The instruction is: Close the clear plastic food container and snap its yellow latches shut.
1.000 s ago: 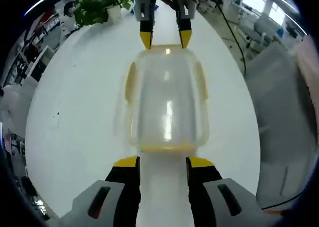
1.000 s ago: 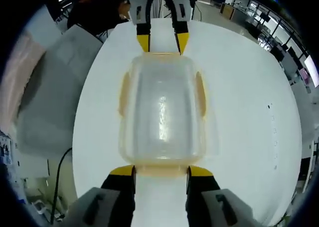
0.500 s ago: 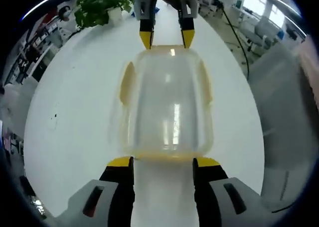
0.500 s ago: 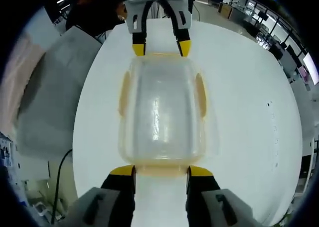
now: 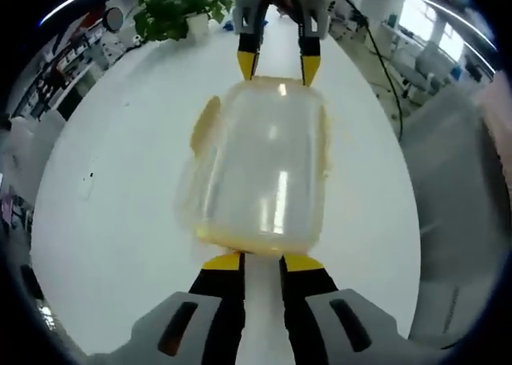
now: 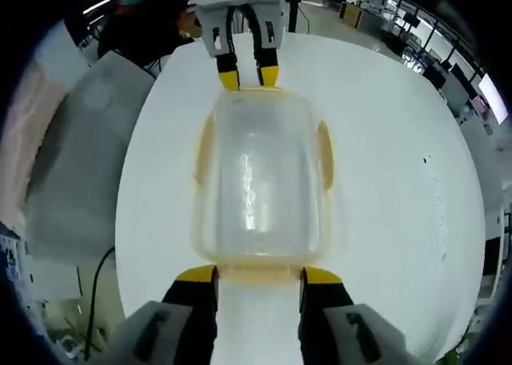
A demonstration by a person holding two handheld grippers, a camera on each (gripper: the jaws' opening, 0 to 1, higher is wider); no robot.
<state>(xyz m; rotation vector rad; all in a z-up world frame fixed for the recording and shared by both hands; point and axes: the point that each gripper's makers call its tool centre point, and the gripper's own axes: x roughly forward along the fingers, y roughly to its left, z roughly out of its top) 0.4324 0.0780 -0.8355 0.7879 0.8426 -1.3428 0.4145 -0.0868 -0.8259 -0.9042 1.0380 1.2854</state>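
Sitting on the white worktop point(image 6: 384, 221), the clear food container point(image 6: 262, 181) lies between both tongs. Left tongs point(image 5: 262, 261) have jaws nearly together at its near yellow latch point(image 5: 256, 240); right tongs point(image 6: 256, 274) stand apart at the opposite end.

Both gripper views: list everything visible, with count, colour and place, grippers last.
Food container: one, clear plastic with yellow rim, middle of the table, between the two grippers.
Side latches: two visible, yellow, on the container's long sides.
Table: one, white, round, under the container.
Potted plant: one, green, far edge of the table in the left gripper view.
Chair: one, grey, beside the table.
Left gripper: one, yellow-tipped, jaws narrow at one end of the container.
Right gripper: one, yellow-tipped, jaws apart at the opposite end.
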